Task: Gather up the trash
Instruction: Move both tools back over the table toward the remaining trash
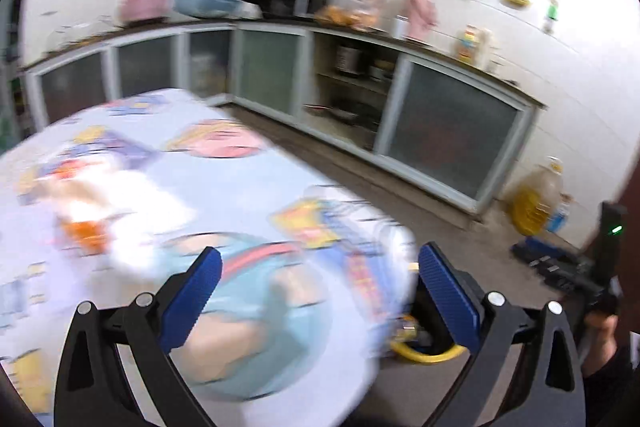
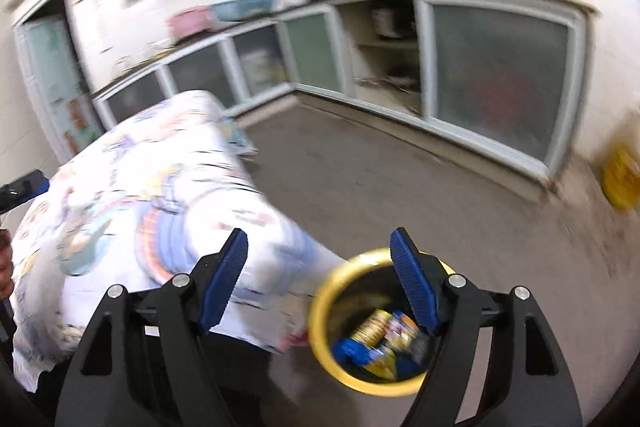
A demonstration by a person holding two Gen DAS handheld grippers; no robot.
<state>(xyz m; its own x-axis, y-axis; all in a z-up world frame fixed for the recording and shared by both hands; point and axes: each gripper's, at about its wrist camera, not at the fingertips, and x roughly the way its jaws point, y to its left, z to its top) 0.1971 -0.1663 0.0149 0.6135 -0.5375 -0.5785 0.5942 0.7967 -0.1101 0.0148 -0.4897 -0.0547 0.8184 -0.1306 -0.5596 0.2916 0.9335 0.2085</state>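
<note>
Yellow-rimmed bin [image 2: 362,323] stands on the floor against the cloth-covered counter's [image 2: 132,195] near corner, wrappers [image 2: 384,339] inside, handy for dropping trash, and both the left hand-held gripper [image 1: 320,291] and right hand-held gripper [image 2: 318,275] gape empty.

**Surroundings: kitchen fixtures and stored goods**

Table under a cartoon-print cloth [image 1: 224,179]. L-shaped counter with frosted sliding doors [image 1: 452,135]; one bay stands open, pots on its shelves [image 1: 352,61]. Pink basin [image 1: 145,5] and blue basin [image 1: 208,5] on the counter. Large bottle [image 1: 538,201] on the floor by the wall.
</note>
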